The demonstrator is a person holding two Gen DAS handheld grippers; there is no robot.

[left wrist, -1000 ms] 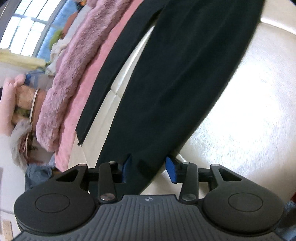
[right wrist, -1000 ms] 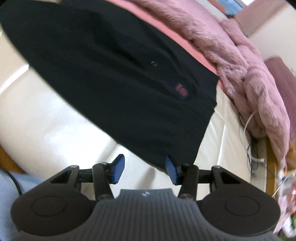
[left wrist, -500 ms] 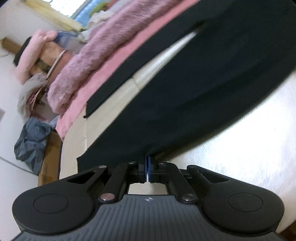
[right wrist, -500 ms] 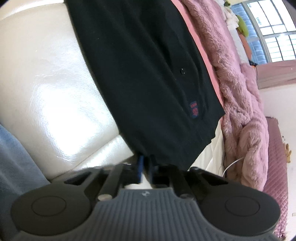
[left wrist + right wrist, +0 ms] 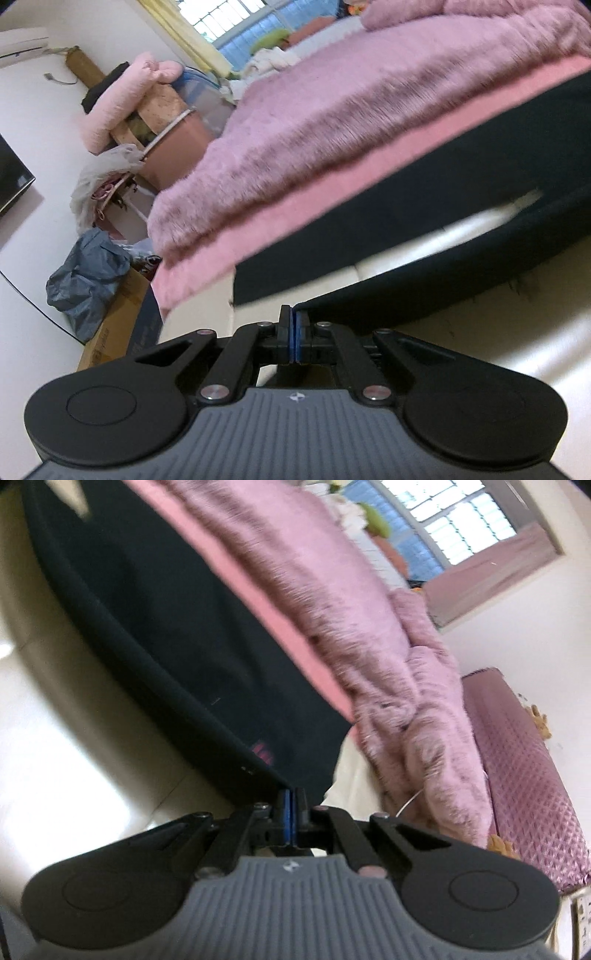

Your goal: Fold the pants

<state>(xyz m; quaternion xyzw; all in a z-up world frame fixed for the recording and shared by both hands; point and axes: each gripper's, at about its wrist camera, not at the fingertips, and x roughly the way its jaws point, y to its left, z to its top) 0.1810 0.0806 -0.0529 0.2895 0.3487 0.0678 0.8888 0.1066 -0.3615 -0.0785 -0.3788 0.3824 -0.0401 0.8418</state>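
A: Surface: cream sofa, glossy. Behind it, 1 furry pink blanket over a flat pink layer.

B: Garment?

A: 1 pair of black pants, spread along the cushion, touching the pink layer.

B: Grippers?

A: 2. Left gripper, jaws pinched on a pants edge, raised off the seat. Right gripper, jaws pinched on a pants corner near the red label.
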